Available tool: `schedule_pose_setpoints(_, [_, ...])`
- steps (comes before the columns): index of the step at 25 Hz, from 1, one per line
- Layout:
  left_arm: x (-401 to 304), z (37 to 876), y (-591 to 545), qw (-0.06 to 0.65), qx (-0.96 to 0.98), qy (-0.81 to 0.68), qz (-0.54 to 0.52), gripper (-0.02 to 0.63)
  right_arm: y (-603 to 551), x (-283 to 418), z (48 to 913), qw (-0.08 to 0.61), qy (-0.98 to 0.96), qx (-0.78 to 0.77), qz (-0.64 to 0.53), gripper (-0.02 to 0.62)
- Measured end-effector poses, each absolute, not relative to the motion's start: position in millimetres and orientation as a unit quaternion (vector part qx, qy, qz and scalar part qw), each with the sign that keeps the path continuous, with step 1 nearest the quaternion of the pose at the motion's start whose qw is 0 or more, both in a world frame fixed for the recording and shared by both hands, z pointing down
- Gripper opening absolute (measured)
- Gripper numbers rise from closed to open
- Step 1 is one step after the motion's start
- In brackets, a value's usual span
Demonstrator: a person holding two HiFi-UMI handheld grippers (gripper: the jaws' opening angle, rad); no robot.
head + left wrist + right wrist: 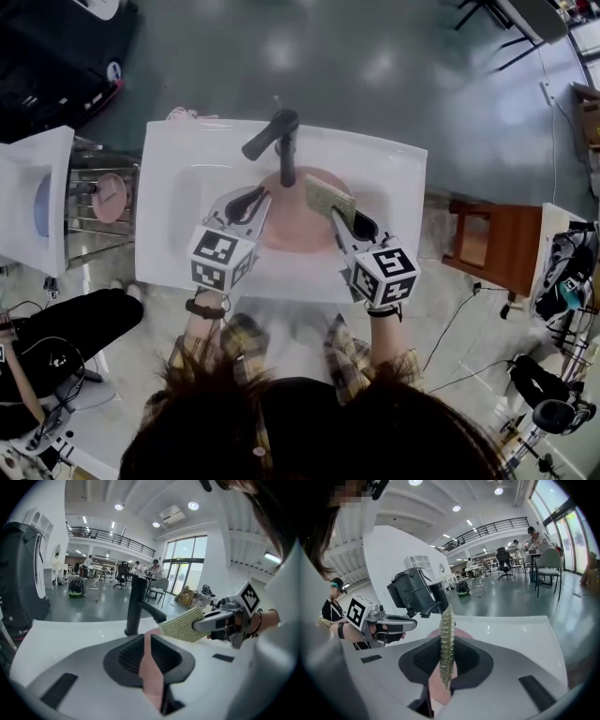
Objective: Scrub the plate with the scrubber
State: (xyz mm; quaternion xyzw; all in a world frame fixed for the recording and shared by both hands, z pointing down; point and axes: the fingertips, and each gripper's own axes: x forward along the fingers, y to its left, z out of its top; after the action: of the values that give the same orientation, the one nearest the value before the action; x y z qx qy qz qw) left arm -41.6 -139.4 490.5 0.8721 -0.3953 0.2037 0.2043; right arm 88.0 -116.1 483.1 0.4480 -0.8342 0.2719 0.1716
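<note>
Plate pinched edge-on in the left gripper, scrubber clamped in the right gripper, just beside the plate's rim — scrubbing seems not yet begun.

head view overhead — gripper views share sink.

Yellow plaid sleeves; dark wristbands; white left gripper, right gripper; square-marker cubes.

Looks like an open lab hall: glossy grey floor, mezzanine railing overhead, tall windows, chairs and people at desks, gear piled aside, white sink standing free mid-floor.
</note>
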Motion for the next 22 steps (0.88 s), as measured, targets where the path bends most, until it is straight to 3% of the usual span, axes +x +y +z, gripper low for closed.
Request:
schedule_pose_setpoints(1, [-41, 499, -139, 0.211, 0.869, -0.395, 0.21, 0.03, -116, 92, 489, 0.171, -0.831, 0.447, 0.283, 0.075])
schedule_pose_setpoints(3, [-38, 515, -140, 0.228, 0.864, -0.392, 0.221, 0.14, -115, 101, 501, 0.171, -0.825, 0.446, 0.301, 0.075])
schedule_pose_setpoints(8, [-38, 552, -142, 0.241, 0.853, -0.389, 0.25, 0.184, -117, 112, 528, 0.179, -0.808, 0.456, 0.326, 0.075])
schedule_pose_setpoints(15, [-41, 581, -142, 0.269, 0.841, -0.39, 0.262, 0.179, -121, 122, 551, 0.192, -0.795, 0.469, 0.334, 0.075])
schedule_pose_setpoints(20, [-51, 591, -149, 0.24, 0.832, -0.412, 0.283, 0.041, -128, 129, 560, 0.215, -0.786, 0.493, 0.305, 0.075])
schedule_pose_setpoints(22, [-52, 593, -150, 0.235, 0.831, -0.414, 0.289, 0.034, -132, 131, 563, 0.227, -0.783, 0.502, 0.291, 0.075])
